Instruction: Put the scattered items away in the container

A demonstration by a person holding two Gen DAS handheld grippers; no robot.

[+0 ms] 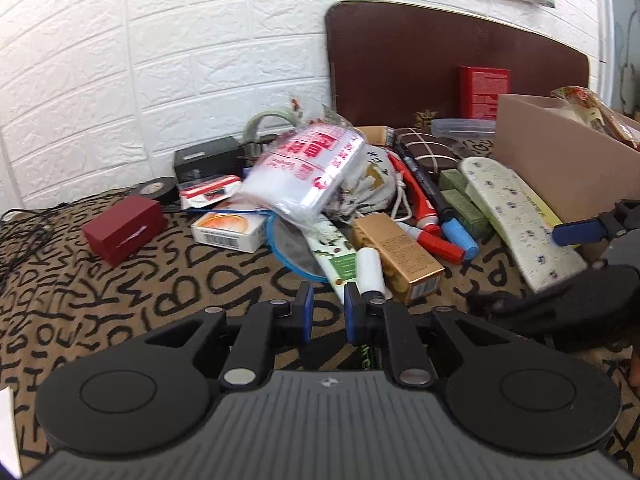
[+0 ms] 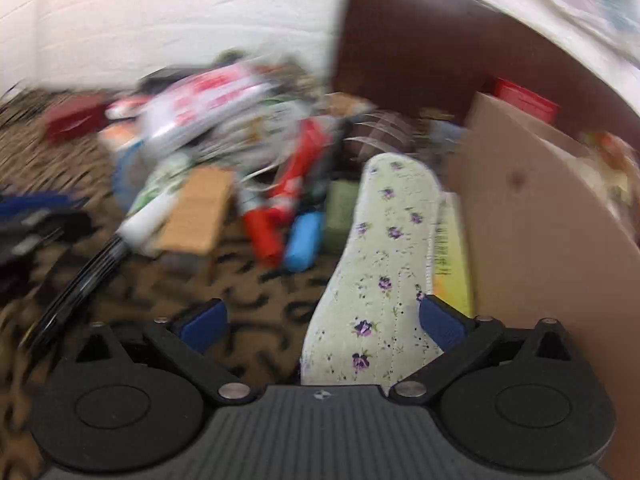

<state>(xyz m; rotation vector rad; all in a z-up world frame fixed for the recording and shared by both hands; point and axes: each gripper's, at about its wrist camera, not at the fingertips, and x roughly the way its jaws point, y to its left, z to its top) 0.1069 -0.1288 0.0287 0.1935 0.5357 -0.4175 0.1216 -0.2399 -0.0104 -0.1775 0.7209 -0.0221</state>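
Observation:
A pile of scattered items lies on the patterned cloth: a white plastic bag with red print (image 1: pixel 308 168), a gold box (image 1: pixel 398 254), red and blue markers (image 1: pixel 436 236), and a floral insole (image 1: pixel 516 216). The cardboard box (image 1: pixel 568 164) stands at the right. My left gripper (image 1: pixel 327 310) hovers low before the pile, its jaws a narrow gap apart with nothing between them. In the blurred right wrist view my right gripper (image 2: pixel 320 318) is open, with the heel of the floral insole (image 2: pixel 384 264) between its pads, beside the cardboard box (image 2: pixel 552 232).
A red box (image 1: pixel 124 228), a black tape roll (image 1: pixel 154 189), a black case (image 1: pixel 208 158) and a cable (image 1: pixel 24 232) lie at the left. A brown board (image 1: pixel 440 60) leans on the white brick wall. A red carton (image 1: pixel 484 86) stands behind the cardboard box.

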